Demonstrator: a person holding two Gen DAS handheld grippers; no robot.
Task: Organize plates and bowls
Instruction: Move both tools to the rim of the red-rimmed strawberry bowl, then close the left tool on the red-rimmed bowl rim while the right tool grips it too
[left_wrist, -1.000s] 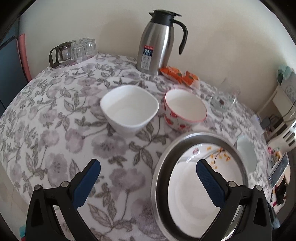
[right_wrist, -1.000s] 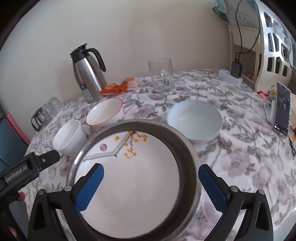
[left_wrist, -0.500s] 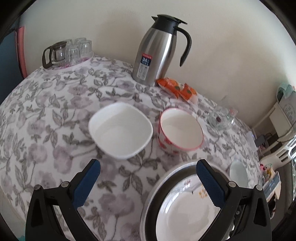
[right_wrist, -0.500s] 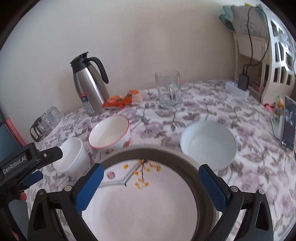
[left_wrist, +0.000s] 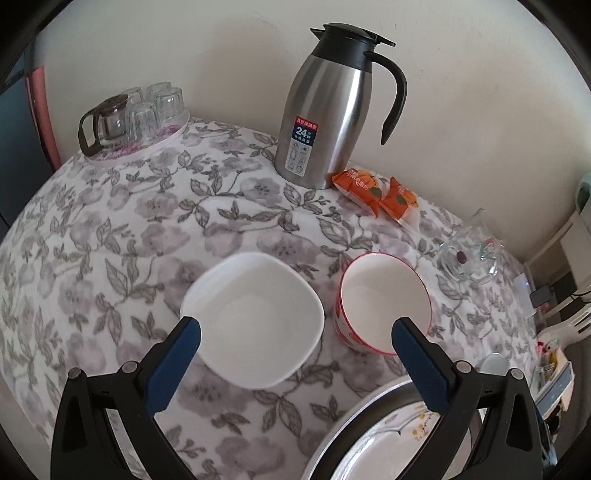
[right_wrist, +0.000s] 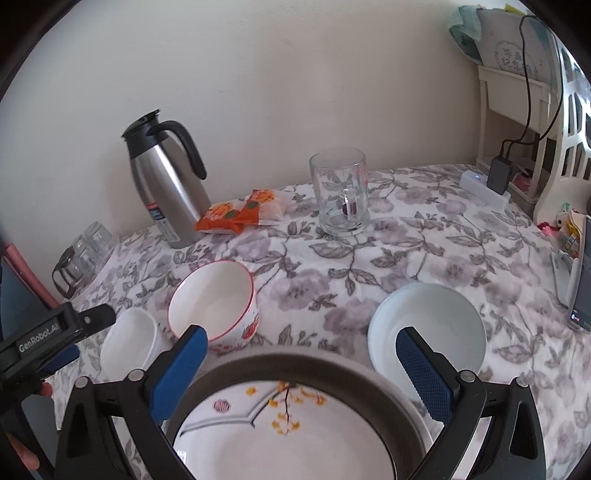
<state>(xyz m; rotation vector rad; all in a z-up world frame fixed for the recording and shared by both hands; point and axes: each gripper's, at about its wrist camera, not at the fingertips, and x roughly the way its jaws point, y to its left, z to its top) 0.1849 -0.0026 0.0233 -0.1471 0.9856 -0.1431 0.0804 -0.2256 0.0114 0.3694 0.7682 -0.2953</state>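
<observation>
A square white bowl (left_wrist: 255, 317) sits on the floral tablecloth, with my open left gripper (left_wrist: 295, 347) just above and in front of it. Beside it on the right stands a red-rimmed round bowl (left_wrist: 380, 299), also seen in the right wrist view as the red-rimmed bowl (right_wrist: 214, 299). A white flowered plate (right_wrist: 295, 435) lies inside a metal dish (right_wrist: 332, 365) under my open right gripper (right_wrist: 299, 358). A pale blue bowl (right_wrist: 428, 328) rests to the right. The square bowl (right_wrist: 125, 339) shows at the left, near my left gripper's finger (right_wrist: 74, 317).
A steel thermos jug (left_wrist: 328, 110) stands at the back by the wall, with orange snack packets (left_wrist: 376, 192) beside it. A glass mug (right_wrist: 341, 192) is further right. A tray of glasses (left_wrist: 136, 114) sits at the back left. A phone (right_wrist: 581, 273) and shelf are at the right edge.
Both grippers have pulled back and tilted up from the metal dish. The left one now faces the square white bowl; the dish has slid to the lower edge of both views.
</observation>
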